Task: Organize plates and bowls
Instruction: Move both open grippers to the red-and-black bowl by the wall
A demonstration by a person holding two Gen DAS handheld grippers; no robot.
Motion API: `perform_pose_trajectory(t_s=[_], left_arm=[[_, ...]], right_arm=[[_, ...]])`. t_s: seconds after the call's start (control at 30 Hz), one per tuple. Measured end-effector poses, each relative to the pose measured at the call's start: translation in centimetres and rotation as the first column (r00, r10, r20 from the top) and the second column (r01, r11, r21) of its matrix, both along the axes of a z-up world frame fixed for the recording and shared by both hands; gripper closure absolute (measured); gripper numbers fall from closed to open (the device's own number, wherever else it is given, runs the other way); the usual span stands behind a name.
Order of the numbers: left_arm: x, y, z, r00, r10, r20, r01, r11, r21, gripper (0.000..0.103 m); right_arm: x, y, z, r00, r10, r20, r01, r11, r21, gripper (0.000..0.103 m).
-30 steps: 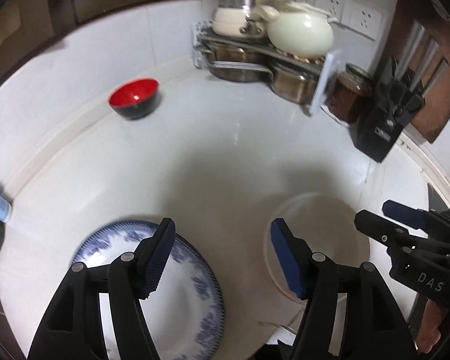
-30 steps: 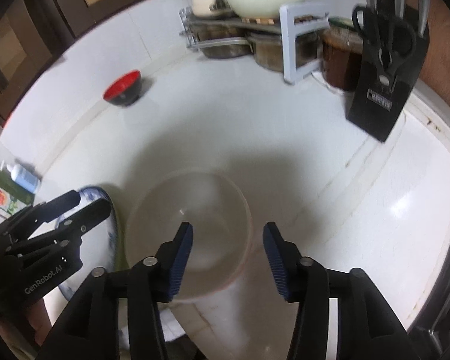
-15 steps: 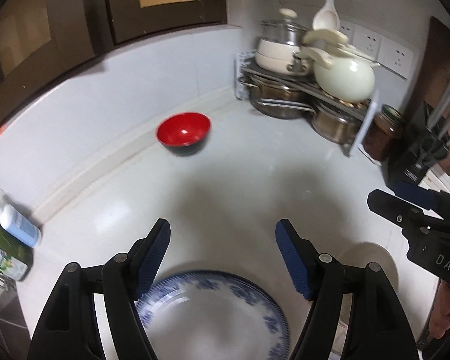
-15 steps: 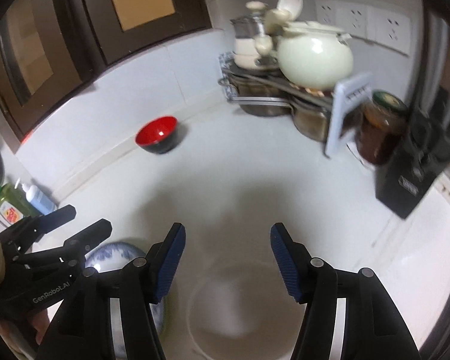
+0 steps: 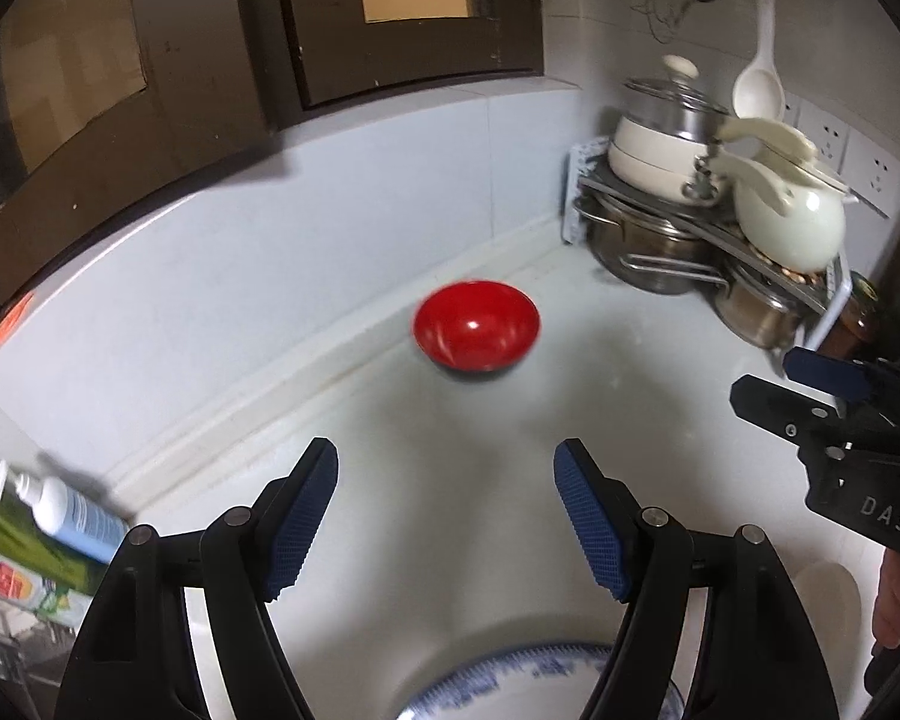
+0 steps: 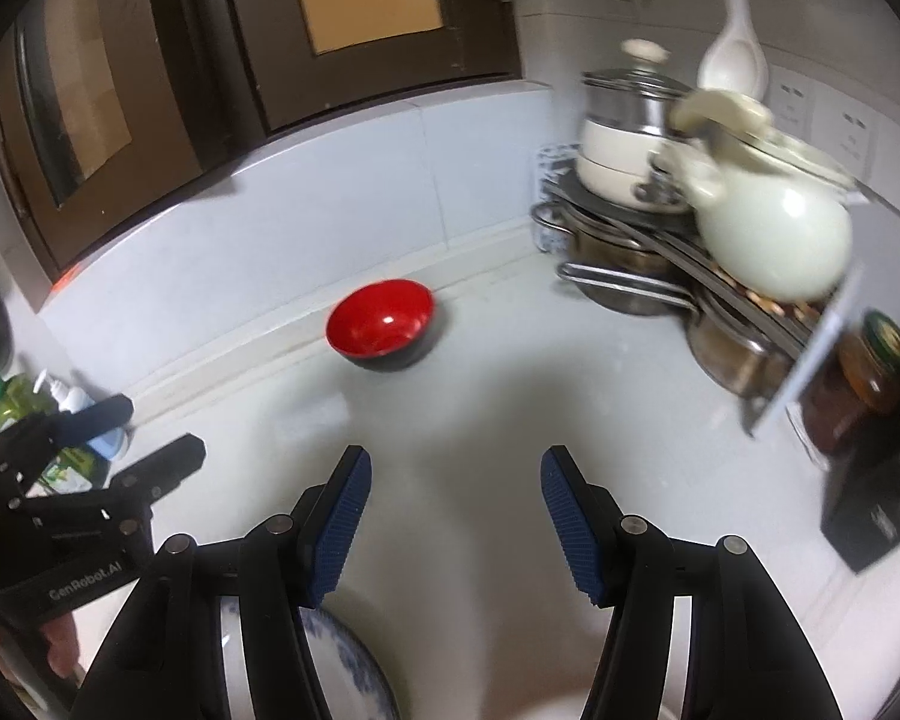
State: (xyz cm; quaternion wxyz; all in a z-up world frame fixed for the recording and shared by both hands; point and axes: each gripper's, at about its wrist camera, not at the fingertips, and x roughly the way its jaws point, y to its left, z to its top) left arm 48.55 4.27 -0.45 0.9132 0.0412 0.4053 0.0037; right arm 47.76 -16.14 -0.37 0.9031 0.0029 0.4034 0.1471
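Observation:
A red bowl with a black outside (image 5: 476, 333) stands on the white counter near the back wall; it also shows in the right wrist view (image 6: 381, 323). A blue-patterned white plate (image 5: 528, 684) lies at the bottom edge under my left gripper (image 5: 447, 513), which is open and empty. The plate's rim (image 6: 348, 660) shows by my right gripper (image 6: 453, 513), also open and empty. A pale bowl's edge (image 5: 828, 606) peeks at the lower right. The right gripper also appears in the left wrist view (image 5: 810, 396), and the left gripper in the right wrist view (image 6: 144, 438).
A corner rack with steel pots and a cream teapot (image 5: 786, 222) stands at the back right. A jar (image 6: 870, 372) and a black knife block (image 6: 876, 498) stand at the right. Soap bottles (image 5: 60, 510) sit at the left edge.
Both grippers have lifted and tilted up, away from the plate and the pale bowl. The red bowl now sits nearer the middle of each view. Both jaws stay open.

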Motion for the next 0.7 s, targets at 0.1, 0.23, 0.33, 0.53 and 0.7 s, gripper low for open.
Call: perform_pose_trajectory(t_s=[0.1, 0.23, 0.33, 0.53, 0.7], left_arm=[[2.0, 1.4, -0.4, 1.000, 0.007, 0.001, -0.007, 1.000, 0.000, 0.029], [4.7, 3.0, -1.2, 1.000, 0.013, 0.003, -0.013, 1.000, -0.011, 0.029], [6.8, 4.1, -2.2, 1.000, 0.019, 0.007, -0.019, 0.999, -0.028, 0.029], [11.4, 5.5, -5.2, 0.999, 0.004, -0.032, -0.005, 1.000, -0.029, 0.029], [14.3, 6.1, -7.9, 0.998, -0.008, -0.063, 0.006, 1.000, -0.022, 0.029]], right_arm=[[2.2, 1.7, -0.1, 1.000, 0.028, 0.006, -0.028, 1.000, -0.008, 0.043], [4.7, 3.1, -0.7, 1.000, 0.025, -0.003, -0.025, 1.000, 0.002, 0.043], [7.2, 4.4, -1.4, 0.999, 0.030, -0.036, -0.030, 1.000, 0.005, 0.043], [11.4, 6.9, -3.3, 0.996, 0.049, -0.080, -0.051, 0.999, -0.015, 0.043], [14.1, 8.5, -5.1, 0.992, 0.067, -0.104, -0.073, 0.996, -0.052, 0.043]])
